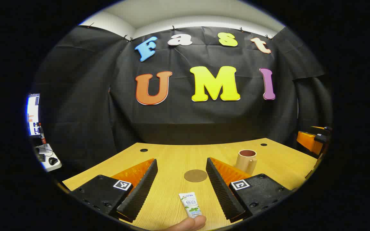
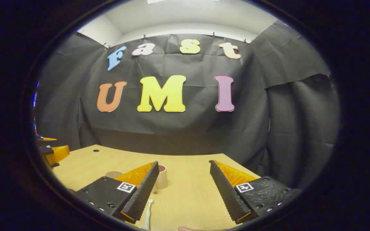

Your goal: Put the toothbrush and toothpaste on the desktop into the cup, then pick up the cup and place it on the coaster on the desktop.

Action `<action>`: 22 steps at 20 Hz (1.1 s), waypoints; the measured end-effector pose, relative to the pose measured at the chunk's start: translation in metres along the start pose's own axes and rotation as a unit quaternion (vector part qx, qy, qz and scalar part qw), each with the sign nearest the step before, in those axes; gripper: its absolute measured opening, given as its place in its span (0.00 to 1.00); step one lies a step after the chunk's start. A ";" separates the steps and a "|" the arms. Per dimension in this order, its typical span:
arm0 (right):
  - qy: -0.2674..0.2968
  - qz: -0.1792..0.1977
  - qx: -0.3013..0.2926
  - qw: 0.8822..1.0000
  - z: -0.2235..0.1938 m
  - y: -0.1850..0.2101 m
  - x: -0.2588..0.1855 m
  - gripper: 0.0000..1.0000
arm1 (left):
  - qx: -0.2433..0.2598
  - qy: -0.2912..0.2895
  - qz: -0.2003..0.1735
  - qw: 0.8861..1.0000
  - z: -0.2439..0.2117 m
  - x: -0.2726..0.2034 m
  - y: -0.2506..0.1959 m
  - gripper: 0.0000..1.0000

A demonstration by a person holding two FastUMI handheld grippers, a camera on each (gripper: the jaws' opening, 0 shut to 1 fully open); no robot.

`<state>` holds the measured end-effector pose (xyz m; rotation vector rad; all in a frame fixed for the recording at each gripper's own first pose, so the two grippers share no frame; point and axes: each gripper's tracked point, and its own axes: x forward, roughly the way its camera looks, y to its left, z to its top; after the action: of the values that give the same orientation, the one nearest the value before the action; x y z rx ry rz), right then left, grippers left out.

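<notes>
Toothpaste point(image 1: 190, 204) is lying flat on the wooden counter point(image 1: 172, 160), between the widely spread fingers of the left gripper point(image 1: 181, 189), which is gripping nothing. A fingertip point(image 1: 188, 223) is showing at the tube's near end. Beyond the tube the round brown coaster point(image 1: 195, 175) is sitting, and the cup point(image 1: 246, 161) is standing upright to its right. In the right gripper view, the right gripper point(image 2: 183, 189) is hanging wide open and empty, the toothbrush point(image 2: 148, 213) lying just beside its left finger, the cup point(image 2: 162, 176) farther back.

Bare desktop point(image 2: 188, 192) around cup point(image 1: 247, 161)
</notes>
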<state>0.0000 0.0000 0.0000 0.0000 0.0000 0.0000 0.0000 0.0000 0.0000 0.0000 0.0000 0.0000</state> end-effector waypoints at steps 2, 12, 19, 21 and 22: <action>0.006 0.004 -0.013 1.000 -0.003 0.003 -0.001 0.97 | -0.002 0.002 0.009 1.000 0.000 0.001 0.004 0.96; 0.026 0.021 -0.015 0.999 -0.012 0.012 -0.003 0.97 | -0.013 0.002 0.004 1.000 0.009 -0.001 -0.002 0.96; 0.040 0.030 -0.017 0.999 -0.025 0.016 0.001 0.97 | -0.017 0.008 -0.005 1.000 0.004 -0.002 -0.005 0.96; 0.059 0.035 -0.016 0.998 -0.039 0.021 0.005 0.97 | -0.018 0.012 -0.005 1.000 -0.001 -0.001 -0.005 0.96; 0.070 0.040 -0.015 0.997 -0.048 0.025 0.007 0.97 | -0.017 0.015 -0.004 1.000 -0.003 -0.001 -0.005 0.96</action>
<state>0.0071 0.0248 -0.0484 -0.0305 0.1406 0.0806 -0.0009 -0.0045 -0.0034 -0.0339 0.0293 -0.0079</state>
